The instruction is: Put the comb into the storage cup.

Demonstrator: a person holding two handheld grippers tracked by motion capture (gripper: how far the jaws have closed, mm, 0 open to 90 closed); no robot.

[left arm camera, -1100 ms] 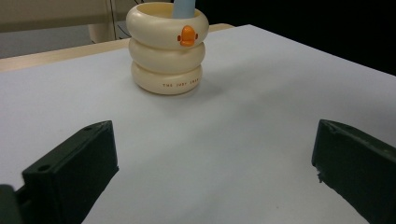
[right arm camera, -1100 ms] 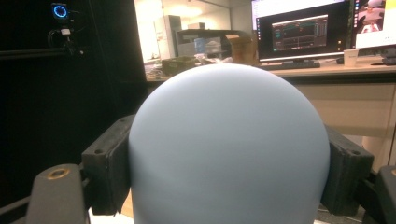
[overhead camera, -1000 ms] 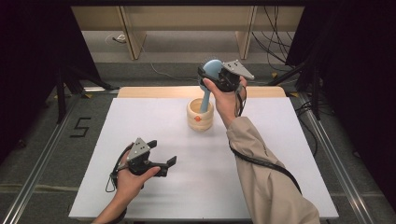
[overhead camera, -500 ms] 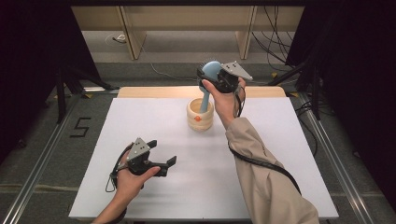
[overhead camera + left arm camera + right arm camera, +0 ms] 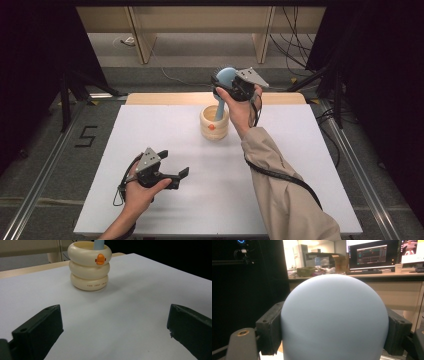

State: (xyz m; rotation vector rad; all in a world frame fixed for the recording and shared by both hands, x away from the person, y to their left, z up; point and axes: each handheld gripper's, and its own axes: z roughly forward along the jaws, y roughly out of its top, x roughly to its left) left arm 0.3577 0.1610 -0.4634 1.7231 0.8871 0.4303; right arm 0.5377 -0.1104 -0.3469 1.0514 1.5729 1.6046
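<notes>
The right gripper (image 5: 227,82) is clamping the broad blue head of a hairbrush (image 5: 225,77) – a firm purchase there is keeping the handle hanging straight down into the cream ringed holder (image 5: 214,122), which is standing at the far middle of the white table (image 5: 300,175). The left gripper (image 5: 180,176) is resting near the left front edge with its jaws spread and nothing between them – likely keeping clear.

Pale blue brush (image 5: 224,80) — cream ringed holder (image 5: 214,121), orange beak mark; white table (image 5: 150,125); black tongs (image 5: 176,176).
</notes>
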